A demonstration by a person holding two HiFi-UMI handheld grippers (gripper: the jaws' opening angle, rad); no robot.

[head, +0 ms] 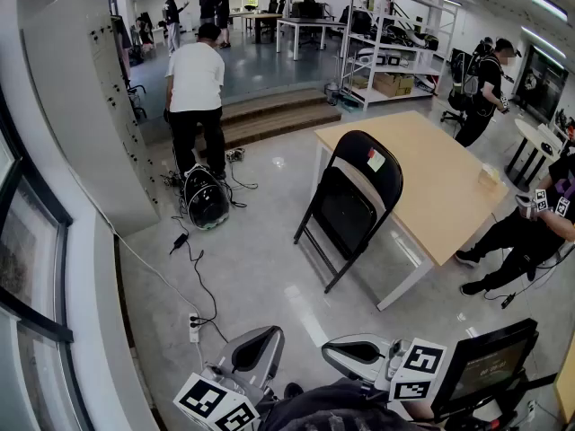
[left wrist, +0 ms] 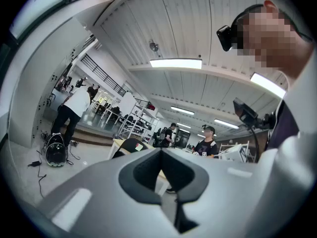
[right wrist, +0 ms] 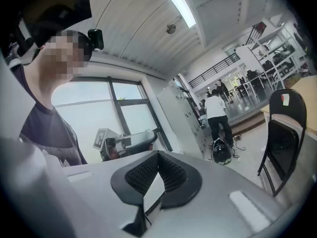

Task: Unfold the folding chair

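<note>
The black folding chair [head: 350, 205] stands folded on the floor, leaning against the side of a light wooden table [head: 449, 196]. It carries a small label on its backrest. The chair also shows far off in the left gripper view [left wrist: 132, 145] and at the right edge of the right gripper view [right wrist: 282, 138]. My left gripper [head: 259, 341] and right gripper [head: 352, 352] are held close to my body at the bottom of the head view, well short of the chair. Both are shut with nothing between the jaws [left wrist: 161, 152] [right wrist: 158, 155].
A person in a white shirt [head: 196, 88] stands by a tall grey cabinet [head: 99, 106]. A round black bag [head: 205, 197], cables and a power strip [head: 193, 328] lie on the floor at left. Another person [head: 530, 232] sits right of the table. A monitor [head: 490, 366] stands near my right.
</note>
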